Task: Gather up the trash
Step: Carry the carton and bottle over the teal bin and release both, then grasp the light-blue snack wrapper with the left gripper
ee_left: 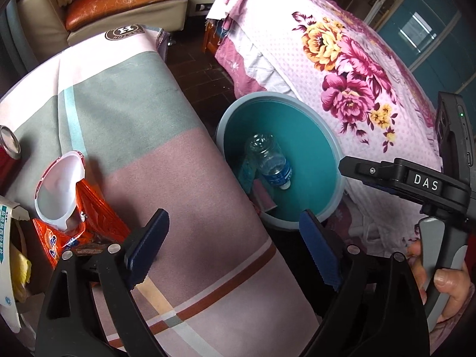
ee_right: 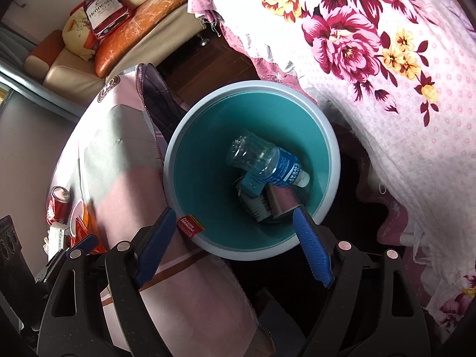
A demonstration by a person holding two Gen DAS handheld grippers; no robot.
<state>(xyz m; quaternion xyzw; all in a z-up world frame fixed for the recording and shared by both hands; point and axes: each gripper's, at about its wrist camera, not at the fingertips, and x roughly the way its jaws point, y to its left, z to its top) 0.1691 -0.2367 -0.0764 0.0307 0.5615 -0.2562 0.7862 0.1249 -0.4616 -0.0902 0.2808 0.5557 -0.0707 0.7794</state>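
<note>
A teal bin (ee_left: 315,136) with a pale rim stands on the floor between the table and the bed; it also shows in the right wrist view (ee_right: 205,160). Inside lie a clear plastic bottle (ee_right: 261,160) with a blue label, also seen in the left wrist view (ee_left: 269,157), and small cartons (ee_right: 255,205). On the table's left lie an orange snack wrapper (ee_left: 95,208), a white plastic cup (ee_left: 59,187), a red can (ee_left: 9,151) and a paper box (ee_left: 9,238). My left gripper (ee_left: 235,247) is open and empty over the table edge. My right gripper (ee_right: 235,244) is open and empty above the bin.
The table (ee_left: 134,113) wears a pink and grey cloth. A bed with a floral cover (ee_left: 342,59) lies right of the bin. A sofa (ee_left: 119,3) with cushions stands at the back. The right gripper's body (ee_left: 416,184) and the hand holding it show at the right.
</note>
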